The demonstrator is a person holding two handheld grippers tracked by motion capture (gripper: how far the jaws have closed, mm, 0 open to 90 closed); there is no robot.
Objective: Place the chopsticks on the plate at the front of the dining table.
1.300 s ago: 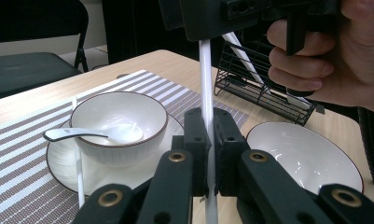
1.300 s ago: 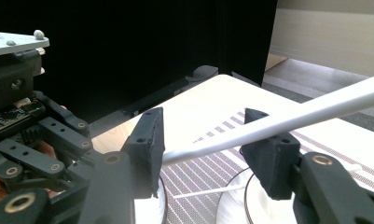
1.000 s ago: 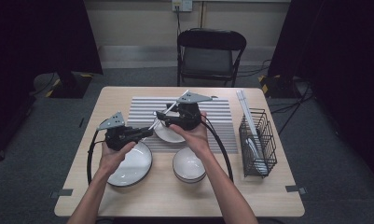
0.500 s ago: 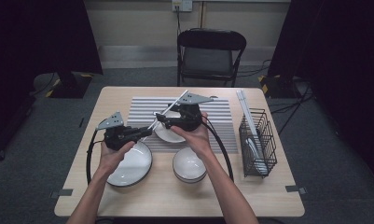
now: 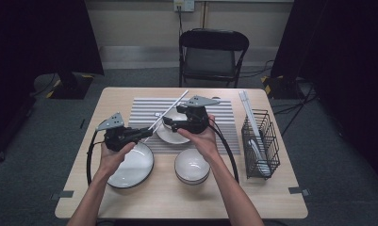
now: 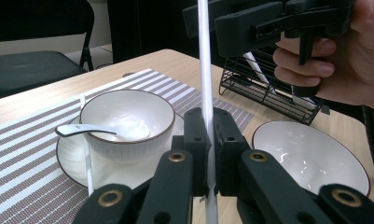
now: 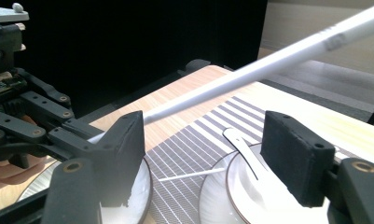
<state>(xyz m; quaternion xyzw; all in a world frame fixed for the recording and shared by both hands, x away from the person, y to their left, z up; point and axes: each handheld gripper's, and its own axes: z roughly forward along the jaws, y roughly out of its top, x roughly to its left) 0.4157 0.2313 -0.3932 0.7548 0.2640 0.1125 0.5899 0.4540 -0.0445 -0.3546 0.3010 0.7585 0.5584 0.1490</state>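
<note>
A white spoon (image 6: 89, 130) lay in the bowl (image 6: 128, 116) on its saucer (image 6: 72, 161). The left tongs (image 6: 208, 140) pinched the white chopstick (image 5: 170, 108) above it. The right tongs (image 7: 203, 154), just spreading, gripped nothing. The chopstick's print was unreadable.

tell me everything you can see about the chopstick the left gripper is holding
The chopstick is a thin, straight white stick, plastic-looking, with a small grey mark on its shaft. The left gripper is shut on its lower end. It slants up over the striped mat, passing between the right gripper's open jaws without touching the pads.
</note>
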